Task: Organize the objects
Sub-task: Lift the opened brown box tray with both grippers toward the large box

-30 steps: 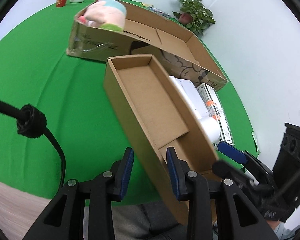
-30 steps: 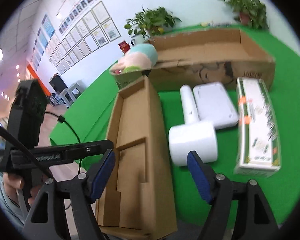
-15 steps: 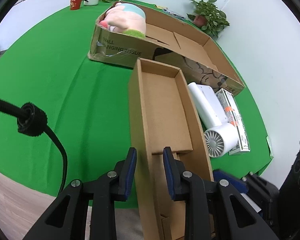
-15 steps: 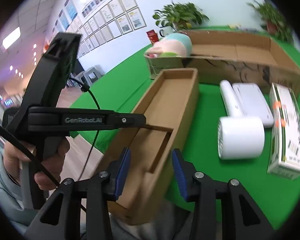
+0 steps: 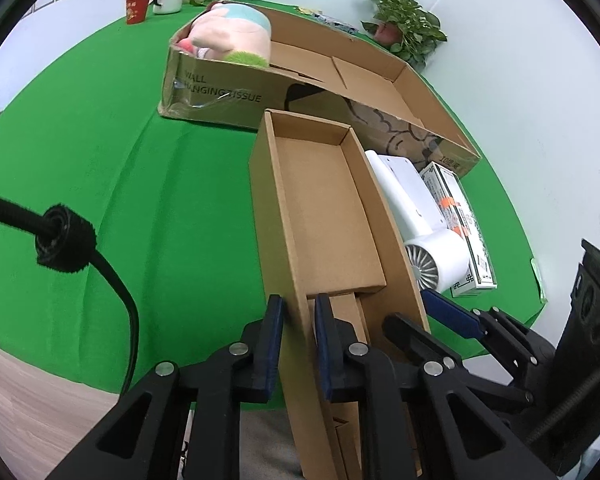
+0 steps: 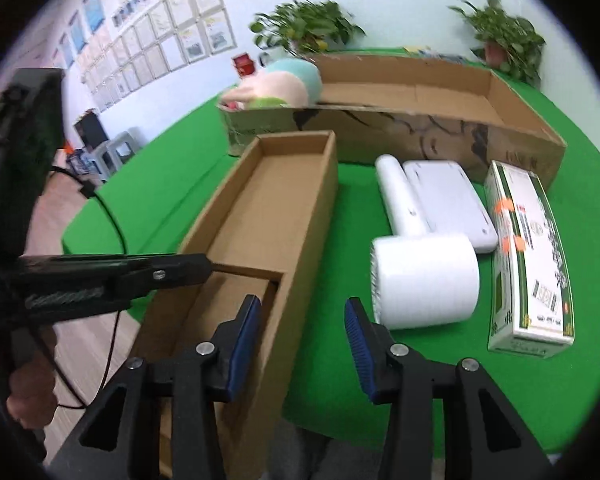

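We work over a table spread with green cloth (image 5: 100, 168), white walls behind, framed sheets (image 6: 172, 48) along one and potted plants (image 5: 404, 28) at the far edge. A large open carton (image 5: 360, 84) lies across the back with a plush toy (image 5: 232, 36) at its end. A white hair dryer (image 6: 420, 264), a flat white pad (image 6: 448, 200) and a printed box (image 6: 528, 256) lie just beside the long cardboard tray (image 5: 324, 208). The tray runs lengthwise from us toward the carton, its near end overhanging the table edge. Our left gripper (image 5: 298, 344) is clenched on the tray's left wall. Our right gripper (image 6: 300, 348) straddles the right wall, unclenched.
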A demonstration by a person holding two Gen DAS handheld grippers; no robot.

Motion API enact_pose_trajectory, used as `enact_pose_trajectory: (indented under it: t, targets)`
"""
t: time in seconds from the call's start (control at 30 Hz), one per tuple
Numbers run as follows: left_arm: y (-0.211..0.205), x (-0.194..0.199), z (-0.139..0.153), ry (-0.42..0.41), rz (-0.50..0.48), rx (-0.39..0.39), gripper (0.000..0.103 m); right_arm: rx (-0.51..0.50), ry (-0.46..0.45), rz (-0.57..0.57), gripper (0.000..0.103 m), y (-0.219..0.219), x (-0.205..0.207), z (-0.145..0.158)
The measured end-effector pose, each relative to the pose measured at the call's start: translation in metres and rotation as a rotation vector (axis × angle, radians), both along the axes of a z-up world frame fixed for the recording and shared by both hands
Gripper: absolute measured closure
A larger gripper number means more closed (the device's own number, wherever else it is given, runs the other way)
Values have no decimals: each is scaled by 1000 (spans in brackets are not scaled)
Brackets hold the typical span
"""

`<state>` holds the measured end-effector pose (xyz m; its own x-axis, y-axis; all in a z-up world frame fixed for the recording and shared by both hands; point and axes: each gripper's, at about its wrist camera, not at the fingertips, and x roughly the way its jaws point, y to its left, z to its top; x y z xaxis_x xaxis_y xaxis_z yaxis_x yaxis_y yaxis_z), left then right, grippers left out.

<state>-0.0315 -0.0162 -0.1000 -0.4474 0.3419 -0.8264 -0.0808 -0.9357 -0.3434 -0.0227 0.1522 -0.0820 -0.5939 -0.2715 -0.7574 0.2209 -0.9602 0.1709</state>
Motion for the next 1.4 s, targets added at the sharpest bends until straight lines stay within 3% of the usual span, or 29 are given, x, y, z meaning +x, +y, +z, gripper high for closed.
enact_pose_trajectory:
  t: [0.1,0.27,0.63,0.93,1.4]
  targets:
    - [-1,-1,-1,-3,8,17,90,10,5,-1,64,0,1,1]
    - [0,-1,0,-1,6,16,90,25,22,39,87,-11,4,3]
    - [5,0,10,43,2,14,90,57,58,-3,90,-12,6,8]
    - [13,-3,37,133,1,0,91,55,163,-46,91,-6,6,27]
    - [22,-14,76,236,-17,9,91,66,245,-77,91,3,-10,54]
